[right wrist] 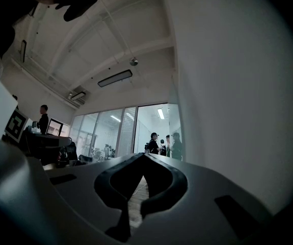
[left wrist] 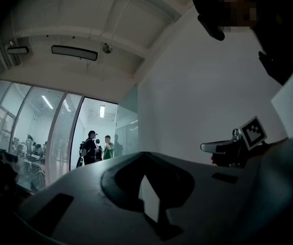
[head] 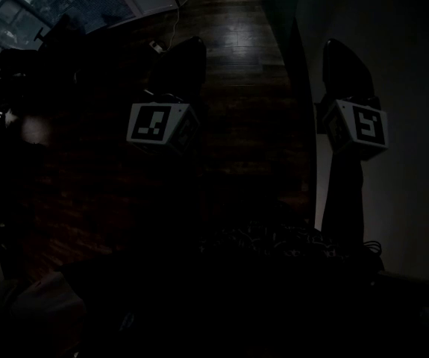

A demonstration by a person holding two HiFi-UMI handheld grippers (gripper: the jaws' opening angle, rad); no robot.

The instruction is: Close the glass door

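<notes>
In the dim head view, the left gripper (head: 190, 51) and right gripper (head: 339, 51) are held side by side above a wooden floor (head: 236, 43), the right one beside a pale wall (head: 408, 88). The left gripper view shows its jaws closed on nothing, with the glass door (left wrist: 127, 129) ahead, between the wall and a bright doorway (left wrist: 98, 131) where people (left wrist: 91, 147) stand. The right gripper view shows its jaws likewise closed and empty.

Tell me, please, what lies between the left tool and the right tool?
In the head view, only dark wooden floor and a wall's shadowed edge lie between the left tool and the right tool.
</notes>
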